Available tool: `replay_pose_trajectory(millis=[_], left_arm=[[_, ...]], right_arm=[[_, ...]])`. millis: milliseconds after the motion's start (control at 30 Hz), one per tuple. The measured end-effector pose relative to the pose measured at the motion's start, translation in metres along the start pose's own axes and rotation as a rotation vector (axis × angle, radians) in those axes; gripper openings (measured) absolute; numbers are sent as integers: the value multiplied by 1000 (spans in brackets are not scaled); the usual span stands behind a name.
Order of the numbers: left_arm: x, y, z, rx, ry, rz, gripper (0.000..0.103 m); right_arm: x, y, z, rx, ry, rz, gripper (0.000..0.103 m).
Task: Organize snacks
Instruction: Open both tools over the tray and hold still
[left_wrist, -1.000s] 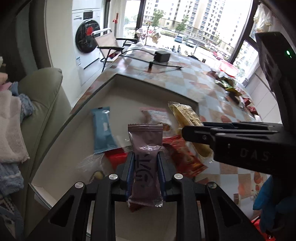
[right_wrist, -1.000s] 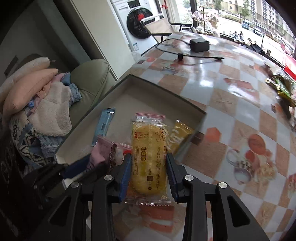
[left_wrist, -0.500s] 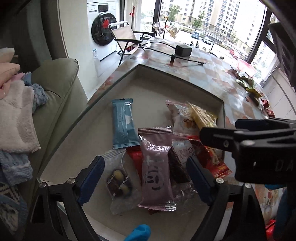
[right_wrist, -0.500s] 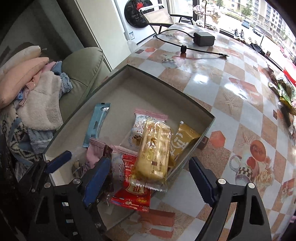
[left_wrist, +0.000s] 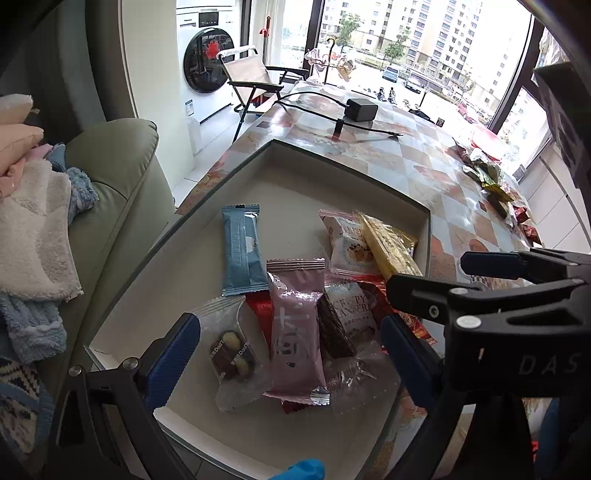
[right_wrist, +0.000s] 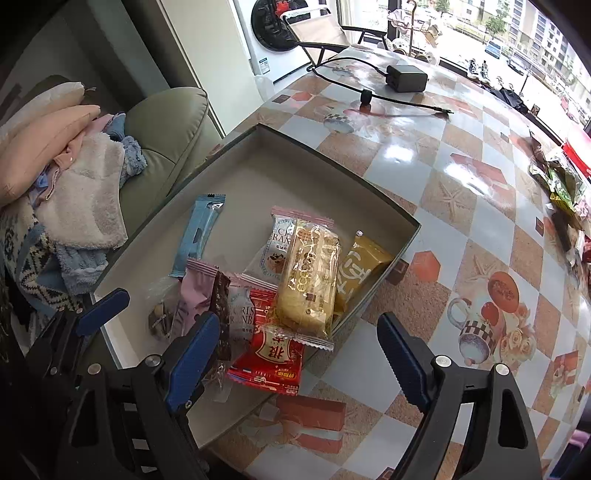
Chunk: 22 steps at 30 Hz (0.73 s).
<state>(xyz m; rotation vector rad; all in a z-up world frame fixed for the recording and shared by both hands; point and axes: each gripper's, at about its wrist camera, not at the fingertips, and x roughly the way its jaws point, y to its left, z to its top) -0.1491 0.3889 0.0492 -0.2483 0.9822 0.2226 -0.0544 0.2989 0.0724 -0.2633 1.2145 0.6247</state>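
Observation:
A shallow cardboard box (left_wrist: 173, 258) (right_wrist: 369, 192) on the table holds several snack packets. The pink packet (left_wrist: 297, 332) lies in the near pile beside a clear packet of nuts (left_wrist: 232, 356) and a blue packet (left_wrist: 242, 251). The yellow cake packet (right_wrist: 308, 284) lies on top of a red packet (right_wrist: 271, 356) and next to a gold packet (right_wrist: 360, 269). My left gripper (left_wrist: 291, 363) is open and empty above the pink packet. My right gripper (right_wrist: 295, 354) is open and empty just above the box's near corner; it also shows at the right of the left wrist view.
A heap of loose snacks (left_wrist: 491, 181) (right_wrist: 565, 192) lies at the far right of the tiled table. A black charger with cable (left_wrist: 360, 109) (right_wrist: 406, 77) lies beyond the box. A green sofa with folded clothes (left_wrist: 37, 229) (right_wrist: 77, 177) stands left of the table.
Both grippers have opened and let go: the pink packet and the yellow cake packet now lie in the box. Both grippers have pulled back and up from the pile.

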Motion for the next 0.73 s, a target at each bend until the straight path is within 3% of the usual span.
replay_pose_trajectory(millis=[467, 733], left_arm=[[4, 4, -3, -30, 14, 52, 99], [9, 11, -7, -51, 36, 2, 99]], right_arm=[[-3, 1, -5, 2, 1, 2, 88], [-5, 3, -7, 3, -6, 13, 88]])
